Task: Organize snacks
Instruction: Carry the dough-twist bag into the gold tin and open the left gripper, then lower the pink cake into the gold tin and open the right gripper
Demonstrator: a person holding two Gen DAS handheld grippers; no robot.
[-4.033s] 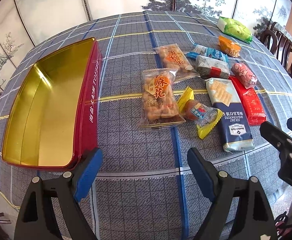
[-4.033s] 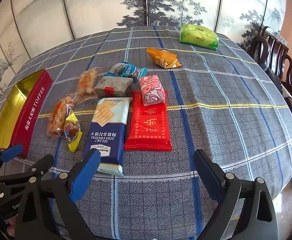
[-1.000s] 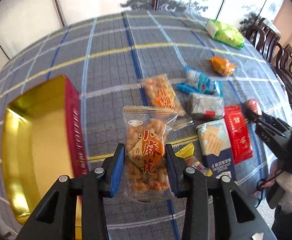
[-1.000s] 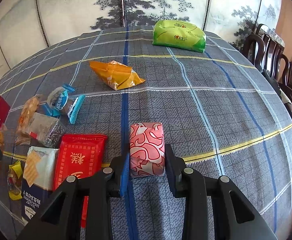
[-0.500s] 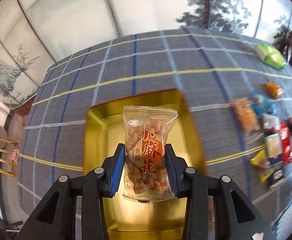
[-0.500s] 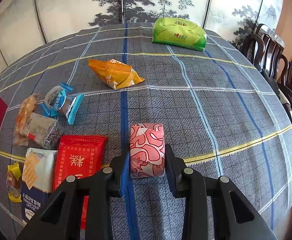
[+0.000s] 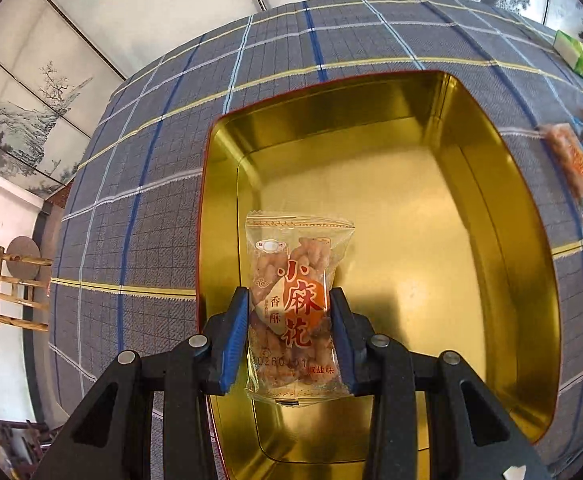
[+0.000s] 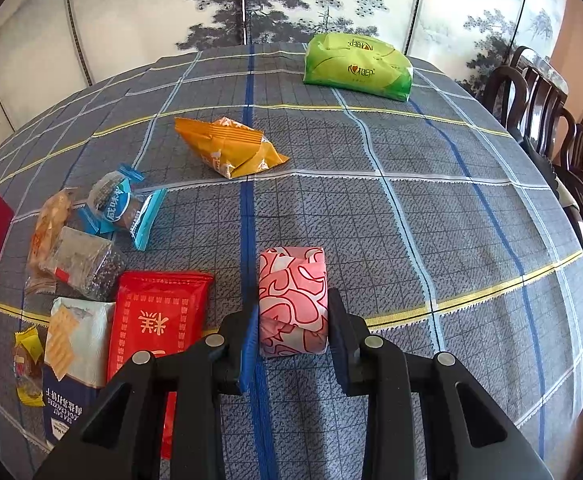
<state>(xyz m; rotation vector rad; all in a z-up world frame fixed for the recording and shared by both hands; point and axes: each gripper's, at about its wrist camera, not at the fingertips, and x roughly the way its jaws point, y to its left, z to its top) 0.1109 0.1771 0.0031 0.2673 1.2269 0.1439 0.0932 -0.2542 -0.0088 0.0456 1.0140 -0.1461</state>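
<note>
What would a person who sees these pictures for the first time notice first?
First comes the big gold tin, open on the plaid tablecloth, with a clear bag of fried twists clamped in the left gripper above its bare floor. In the right wrist view, a pink patterned packet sits gripped in the right gripper. To its left other snacks lie scattered, a bright red packet nearest, and a green pack lies at the far edge.

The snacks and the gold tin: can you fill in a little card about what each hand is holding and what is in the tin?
left gripper: jaws shut on the clear twist-snack bag, held over the tin
tin: gold inside, no snacks lying in it
right gripper: jaws shut on the pink patterned packet
on the cloth: orange packet, green pack, red packet
</note>
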